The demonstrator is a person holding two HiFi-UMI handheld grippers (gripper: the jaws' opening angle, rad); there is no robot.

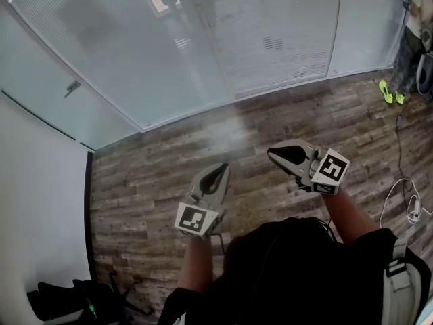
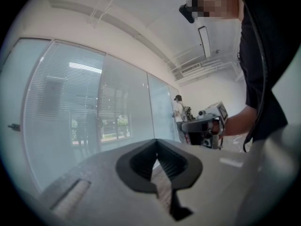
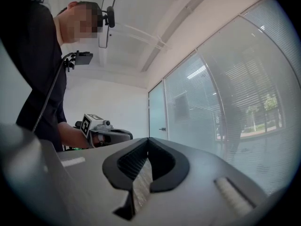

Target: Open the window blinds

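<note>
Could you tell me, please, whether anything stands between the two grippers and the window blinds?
Nothing visible stands on the wooden floor between the left gripper, the right gripper and the glass wall. The blinds, however, appear to sit behind that glass, so the jaws may not reach the slats directly.

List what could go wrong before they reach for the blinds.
The left hand-held gripper and right hand-held gripper are shut and empty; no cord or wand for the blinds shows, so they may just hit glass.
White cable loops on the floor to the right: trip risk.
</note>
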